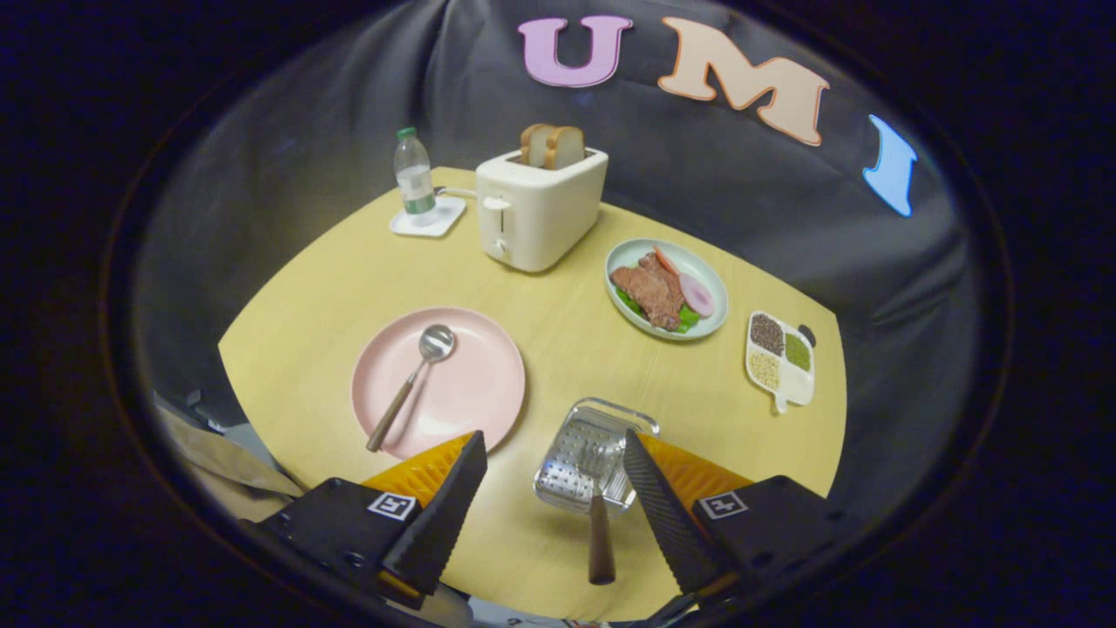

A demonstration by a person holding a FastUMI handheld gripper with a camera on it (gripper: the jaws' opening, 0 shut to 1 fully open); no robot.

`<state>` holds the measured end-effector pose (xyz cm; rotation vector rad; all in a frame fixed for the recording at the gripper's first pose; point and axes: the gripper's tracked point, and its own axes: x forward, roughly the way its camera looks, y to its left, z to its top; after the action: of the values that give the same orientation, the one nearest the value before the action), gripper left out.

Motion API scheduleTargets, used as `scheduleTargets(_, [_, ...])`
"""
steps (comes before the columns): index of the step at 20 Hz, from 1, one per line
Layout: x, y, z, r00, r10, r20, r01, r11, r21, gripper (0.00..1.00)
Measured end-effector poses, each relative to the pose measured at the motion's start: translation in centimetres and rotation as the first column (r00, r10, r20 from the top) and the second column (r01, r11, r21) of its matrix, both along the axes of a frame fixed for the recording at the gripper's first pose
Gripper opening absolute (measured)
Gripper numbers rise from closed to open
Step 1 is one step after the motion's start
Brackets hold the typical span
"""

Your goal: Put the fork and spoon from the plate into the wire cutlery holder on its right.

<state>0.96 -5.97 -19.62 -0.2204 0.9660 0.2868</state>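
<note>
A pink plate [471, 392] lies on the yellow table, and on it rests a spoon [411, 379] with a brown handle, its bowl pointing away from me. To the plate's right stands the metal cutlery holder [571, 458]. The fork [599, 515] sits in it, tines down inside and brown handle sticking out toward me. My gripper [555, 458] hangs open above the table's near side. The fork's handle lies between the two fingers without either touching it. The left finger [440, 515] overlaps the plate's near rim.
Beyond the plate stands a white toaster [536, 214] holding two bread slices. A water bottle [414, 174] on a white coaster is to its left. A plate of food [667, 288] and a divided dish of grains [780, 358] sit beyond the holder.
</note>
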Motion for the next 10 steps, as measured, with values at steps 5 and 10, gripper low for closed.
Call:
scheduleTargets(5, [0.9, 3.3, 1.1, 0.987, -0.066, 0.149, 0.058, 0.997, 0.055, 1.00])
scheduleTargets(10, [1.3, 6.8, 2.4, 0.955, -0.096, 0.282, 0.068, 0.992, 0.104, 1.00])
